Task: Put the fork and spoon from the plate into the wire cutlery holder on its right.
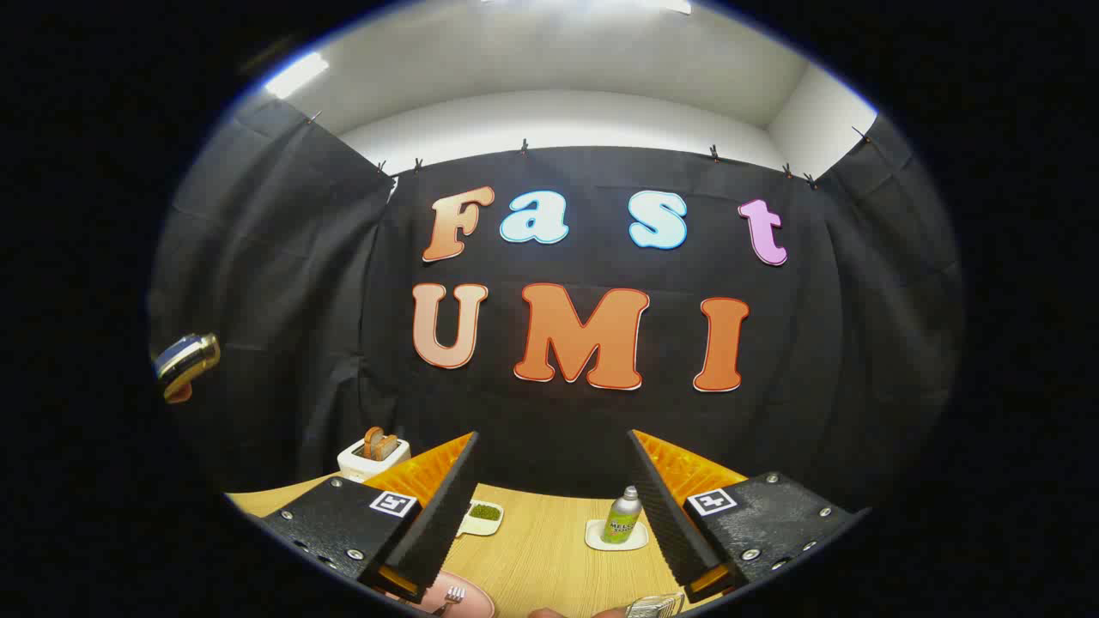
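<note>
Gripper [554, 506] spread wide, empty, above the wooden table [549, 558]; approach step: descend to the fork [452, 596] on the pink plate [470, 601].

Toaster [371, 457], green bottle [622, 518] on coaster, small dish [482, 518]

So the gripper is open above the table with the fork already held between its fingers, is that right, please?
Not quite. The gripper is open above the table, but holds nothing: the fork lies on the pink plate, as the gripper view shows.
</note>
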Available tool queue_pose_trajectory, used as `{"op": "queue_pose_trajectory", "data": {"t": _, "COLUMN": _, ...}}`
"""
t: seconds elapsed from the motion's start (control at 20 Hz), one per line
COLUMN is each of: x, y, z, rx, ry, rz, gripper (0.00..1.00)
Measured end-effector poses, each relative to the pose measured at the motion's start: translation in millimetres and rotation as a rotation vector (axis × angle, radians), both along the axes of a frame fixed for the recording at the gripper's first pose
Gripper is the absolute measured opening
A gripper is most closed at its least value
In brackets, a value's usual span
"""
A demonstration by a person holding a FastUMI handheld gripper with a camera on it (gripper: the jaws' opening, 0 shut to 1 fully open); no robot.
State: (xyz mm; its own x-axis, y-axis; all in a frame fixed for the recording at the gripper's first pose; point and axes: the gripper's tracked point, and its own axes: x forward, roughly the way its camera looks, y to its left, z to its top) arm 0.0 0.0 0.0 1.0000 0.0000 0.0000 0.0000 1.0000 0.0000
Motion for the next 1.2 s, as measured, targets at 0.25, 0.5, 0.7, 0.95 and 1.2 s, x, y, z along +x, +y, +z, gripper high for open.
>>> {"op": "queue_pose_trajectory", "data": {"t": 0.25, "x": -2, "y": 13, "z": -15, "rx": -0.001, "ry": 0.036, "rz": 0.016, "gripper": 0.98}}
{"op": "queue_pose_trajectory", "data": {"t": 0.5, "x": -4, "y": 28, "z": -21, "rx": 0.016, "ry": 0.056, "rz": 0.031, "gripper": 0.99}}
{"op": "queue_pose_trajectory", "data": {"t": 0.7, "x": -4, "y": 31, "z": -19, "rx": 0.013, "ry": 0.050, "rz": 0.020, "gripper": 0.99}}
{"op": "queue_pose_trajectory", "data": {"t": 0.95, "x": -9, "y": 50, "z": -55, "rx": 0.014, "ry": 0.131, "rz": 0.049, "gripper": 0.99}}
{"op": "queue_pose_trajectory", "data": {"t": 1.2, "x": -13, "y": 85, "z": -121, "rx": 0.031, "ry": 0.332, "rz": 0.117, "gripper": 0.98}}
